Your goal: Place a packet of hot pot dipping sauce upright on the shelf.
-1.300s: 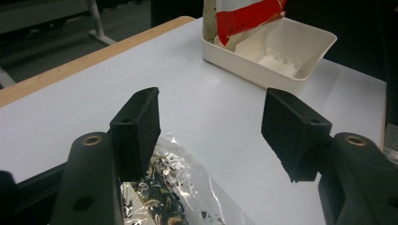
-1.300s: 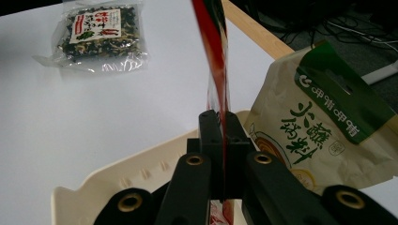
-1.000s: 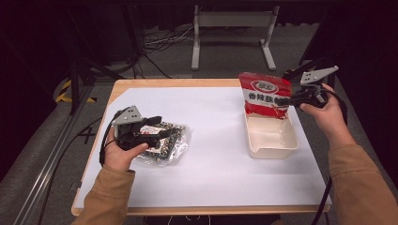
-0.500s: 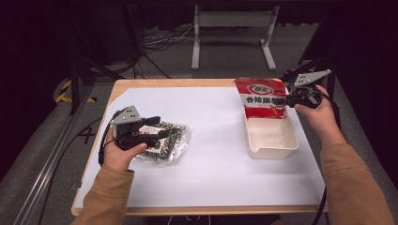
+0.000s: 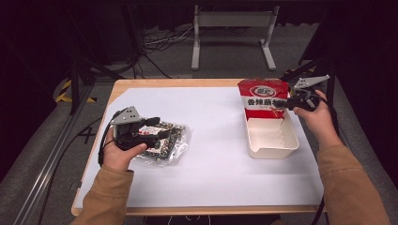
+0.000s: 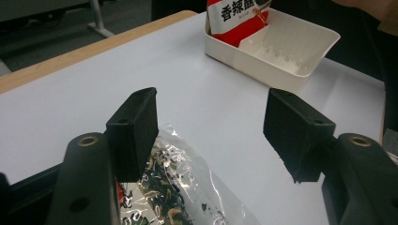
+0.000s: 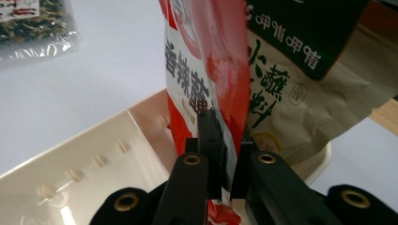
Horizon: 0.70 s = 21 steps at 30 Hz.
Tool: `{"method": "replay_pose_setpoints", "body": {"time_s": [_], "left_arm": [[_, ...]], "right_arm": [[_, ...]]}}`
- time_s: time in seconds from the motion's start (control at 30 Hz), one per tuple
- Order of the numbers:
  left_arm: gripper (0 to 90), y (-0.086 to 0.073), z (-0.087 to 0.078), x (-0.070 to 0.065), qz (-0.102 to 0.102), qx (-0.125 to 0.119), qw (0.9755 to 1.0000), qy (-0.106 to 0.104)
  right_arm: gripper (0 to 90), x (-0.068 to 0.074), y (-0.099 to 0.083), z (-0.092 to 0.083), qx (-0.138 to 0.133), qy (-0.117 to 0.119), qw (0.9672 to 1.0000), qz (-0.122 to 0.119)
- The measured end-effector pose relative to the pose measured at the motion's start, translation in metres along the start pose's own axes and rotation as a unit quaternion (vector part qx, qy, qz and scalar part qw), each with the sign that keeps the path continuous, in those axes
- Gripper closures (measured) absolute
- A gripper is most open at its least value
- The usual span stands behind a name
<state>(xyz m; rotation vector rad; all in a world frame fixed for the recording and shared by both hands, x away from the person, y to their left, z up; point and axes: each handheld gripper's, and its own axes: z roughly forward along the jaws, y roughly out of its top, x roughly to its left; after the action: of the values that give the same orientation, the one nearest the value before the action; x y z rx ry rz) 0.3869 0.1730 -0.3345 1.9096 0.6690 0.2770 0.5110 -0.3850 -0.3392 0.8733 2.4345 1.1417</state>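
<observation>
A red snack bag stands upright at the far end of a cream tray. My right gripper is shut on the bag's right edge. In the right gripper view the pads pinch the red bag; the jaws have just been opening a little, with the bag still between them. My left gripper is open just above a clear bag of dark dried greens lying flat at the left. In the left gripper view the open gripper has the clear bag under its left jaw.
A green and tan packet stands right behind the red bag. White paper covers the wooden table. The tray has ribs on its floor. Metal stand legs and cables lie on the floor beyond.
My right hand has sunk a little and shifted left, lowering the red bag toward the tray. The left hand and the clear bag have not moved.
</observation>
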Motion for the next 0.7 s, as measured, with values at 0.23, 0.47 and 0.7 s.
{"method": "replay_pose_setpoints", "body": {"time_s": [0.23, 0.47, 0.7], "left_arm": [[35.7, -0.001, -0.002, 0.001, -0.003, 0.002, 1.0, -0.001], [35.6, -0.001, -0.002, 0.001, -0.005, 0.004, 1.0, 0.002], [33.7, -0.005, -0.004, 0.005, -0.013, -0.008, 0.9998, 0.013]], "right_arm": [[87.7, 0.002, -0.004, 0.005, 0.041, -0.027, 0.9988, -0.004], [88.1, 0.003, -0.009, 0.006, 0.035, -0.036, 0.9987, 0.002], [81.7, 0.005, -0.009, 0.005, 0.035, -0.043, 0.9985, 0.001]]}}
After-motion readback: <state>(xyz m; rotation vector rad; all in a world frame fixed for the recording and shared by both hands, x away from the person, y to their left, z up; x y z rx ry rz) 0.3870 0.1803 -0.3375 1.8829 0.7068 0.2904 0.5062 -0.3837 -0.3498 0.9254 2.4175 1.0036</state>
